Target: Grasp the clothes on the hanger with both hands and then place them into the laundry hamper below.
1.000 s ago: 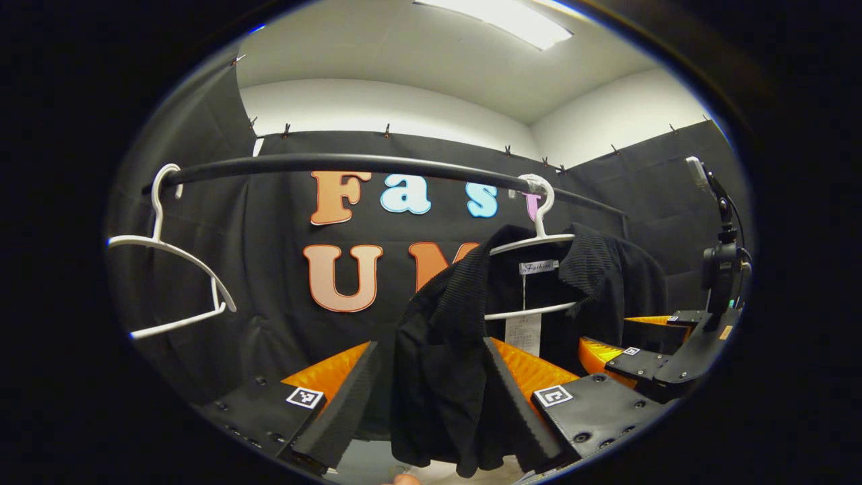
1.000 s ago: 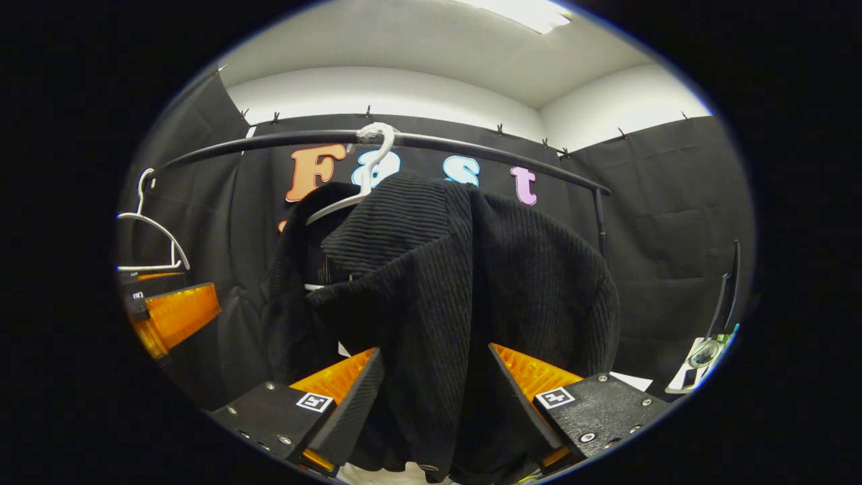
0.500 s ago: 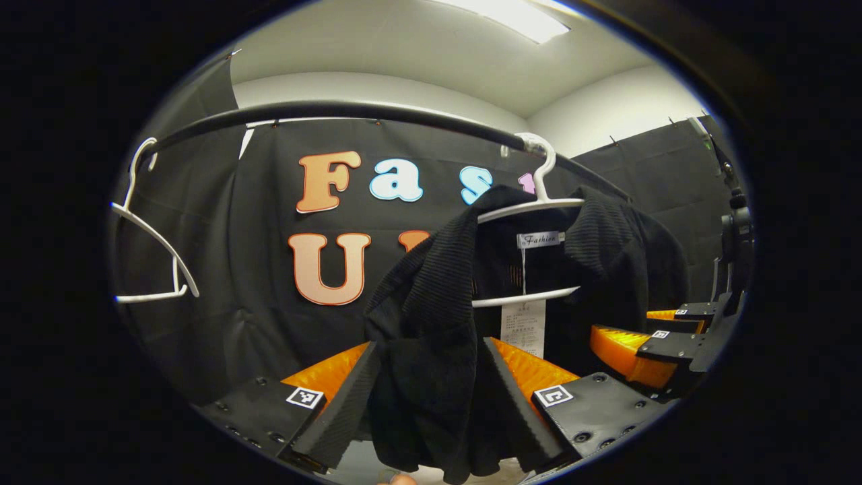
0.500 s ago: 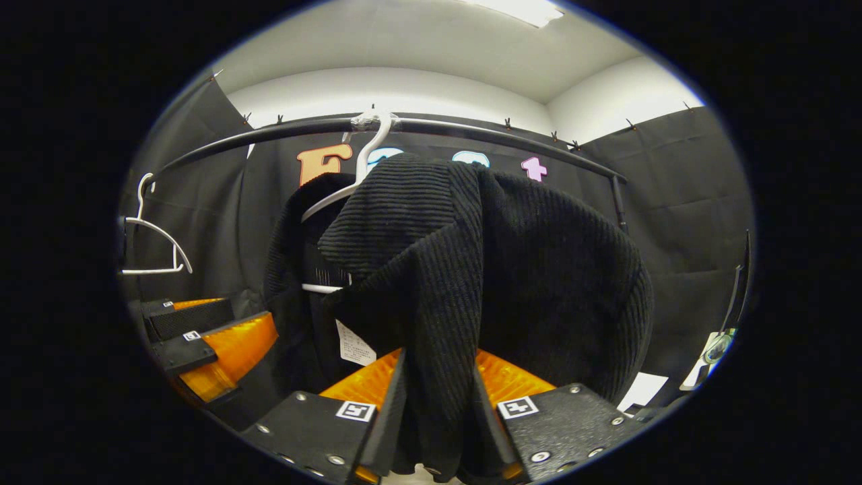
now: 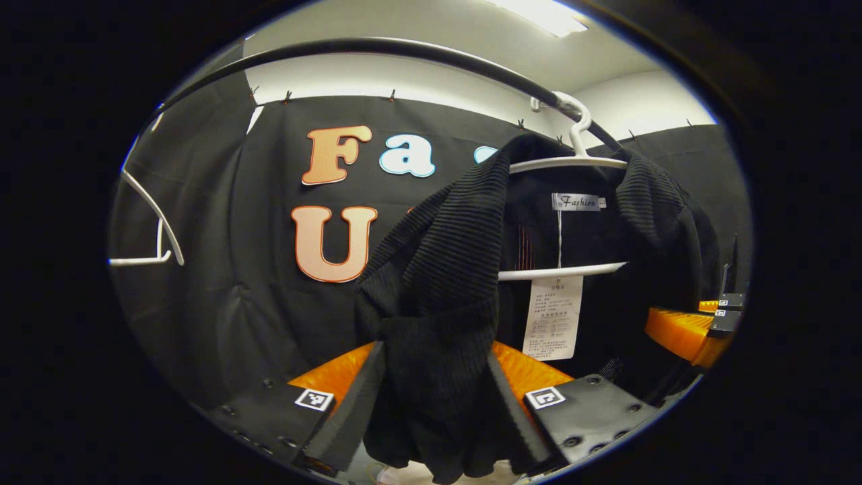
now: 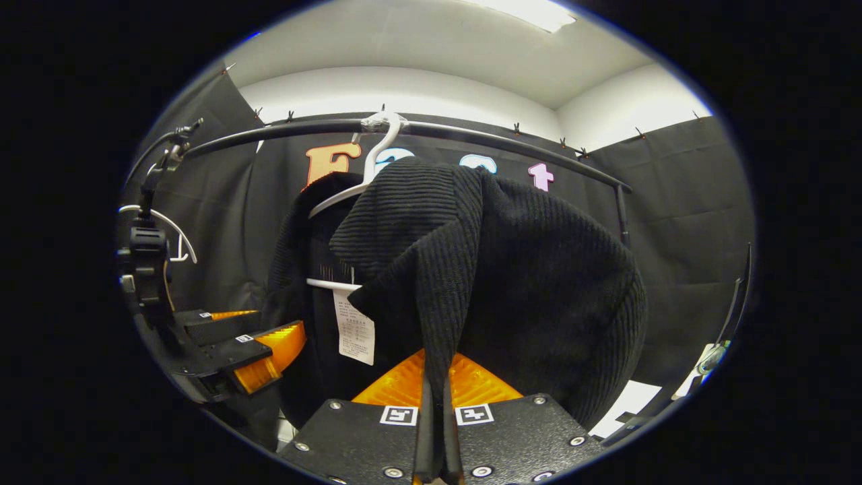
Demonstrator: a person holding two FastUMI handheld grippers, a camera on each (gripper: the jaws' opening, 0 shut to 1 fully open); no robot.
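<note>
A black ribbed knit garment point(image 5: 444, 269) hangs on a white hanger point(image 5: 572, 162) from the black rail point(image 5: 404, 50). In the left gripper view my left gripper point(image 5: 431, 404) stands open, its fingers wide apart on either side of the garment's left front panel. My right gripper point(image 5: 687, 320) shows at the far right behind the cloth. In the right gripper view the right gripper point(image 6: 434, 417) is shut on the garment's point(image 6: 539, 269) hanging front edge, below the hanger point(image 6: 363, 182). The left gripper point(image 6: 266, 330) is lower left, beside the garment.
A white paper tag point(image 5: 553, 316) dangles inside the garment under the hanger's bar. An empty white hanger point(image 5: 155, 222) hangs farther left on the rail. The rail's upright post point(image 6: 621, 209) stands at the right, close to the booth's black wall.
The right gripper's fingers have come together on the garment's front edge. The left gripper has moved closer in under the garment, its finger gap unchanged.
</note>
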